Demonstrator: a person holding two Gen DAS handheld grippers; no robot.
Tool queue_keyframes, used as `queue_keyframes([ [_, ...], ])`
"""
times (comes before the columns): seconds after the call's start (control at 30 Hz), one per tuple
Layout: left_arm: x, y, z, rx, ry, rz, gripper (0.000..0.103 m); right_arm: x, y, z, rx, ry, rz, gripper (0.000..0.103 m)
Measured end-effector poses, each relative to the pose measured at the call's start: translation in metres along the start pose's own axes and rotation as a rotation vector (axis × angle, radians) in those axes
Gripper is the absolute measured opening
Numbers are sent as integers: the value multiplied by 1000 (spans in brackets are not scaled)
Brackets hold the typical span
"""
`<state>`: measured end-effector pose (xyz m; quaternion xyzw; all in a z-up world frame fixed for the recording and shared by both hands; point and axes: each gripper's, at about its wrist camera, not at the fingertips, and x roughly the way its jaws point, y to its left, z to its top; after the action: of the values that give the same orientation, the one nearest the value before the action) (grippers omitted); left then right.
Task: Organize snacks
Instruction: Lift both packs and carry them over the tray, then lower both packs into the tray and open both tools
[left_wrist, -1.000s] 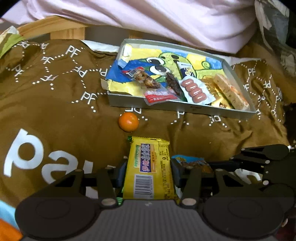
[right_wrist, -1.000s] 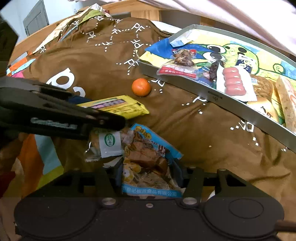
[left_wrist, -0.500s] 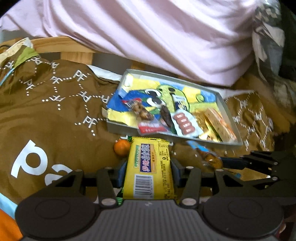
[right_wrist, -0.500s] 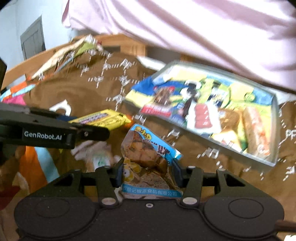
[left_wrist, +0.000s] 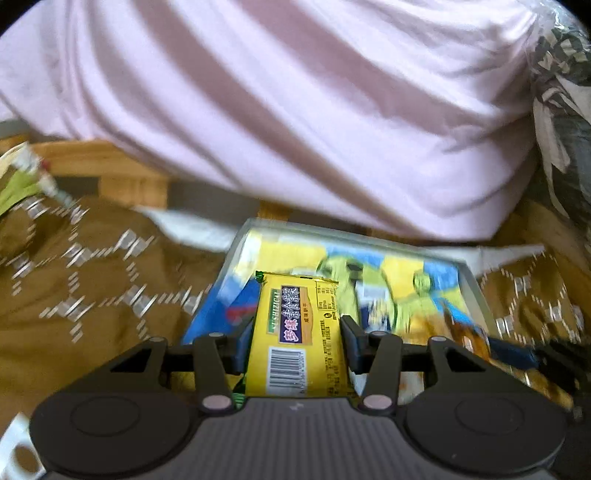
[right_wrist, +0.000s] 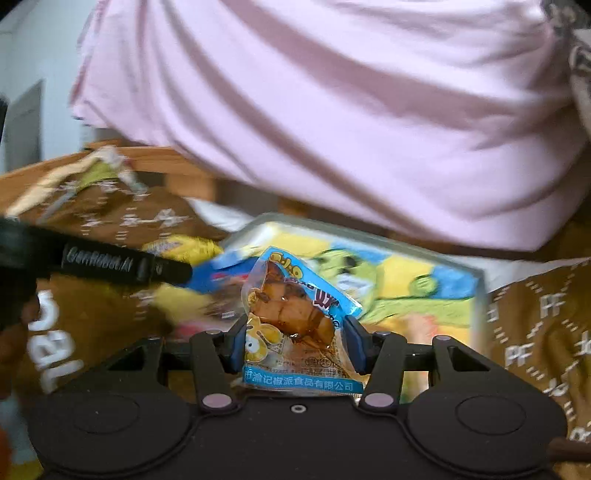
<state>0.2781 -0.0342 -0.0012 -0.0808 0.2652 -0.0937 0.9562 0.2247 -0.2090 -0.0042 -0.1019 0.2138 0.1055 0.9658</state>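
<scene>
While the left claw (left_wrist: 299, 332) pinches a flat yellow foil snack bar packet (left_wrist: 297, 339) by its long edges, that packet hangs above the near left part of the shallow grey tray with the cartoon-print lining (left_wrist: 476, 291). Beside it, the right claw (right_wrist: 297, 343) is clamped on a blue-edged clear pouch of brown braised pieces (right_wrist: 295, 317), held over the same tray's near side, with brown patterned cloth (right_wrist: 535, 325) spread underneath.

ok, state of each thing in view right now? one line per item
left gripper: shut on yellow rectangular snack packet, lifted.
right gripper: shut on blue-edged clear snack pouch, lifted.
grey shallow tray with cartoon liner: open-topped, flat on brown printed cloth; contents blurred.
</scene>
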Motion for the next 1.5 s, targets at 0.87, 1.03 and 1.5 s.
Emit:
queue_keyframes([
  [0.87, 107, -11, -21, 21, 99, -7, 64, 91, -42, -20, -3, 78, -47, 77],
  [1.03, 93, -6, -15, -16, 65, -26, 76, 85, -46, -19, 26, 40, -45, 84],
  [1.5, 4, 16, 4, -64, -162, 51, 102, 22, -43, 3, 53, -139, -75, 102],
])
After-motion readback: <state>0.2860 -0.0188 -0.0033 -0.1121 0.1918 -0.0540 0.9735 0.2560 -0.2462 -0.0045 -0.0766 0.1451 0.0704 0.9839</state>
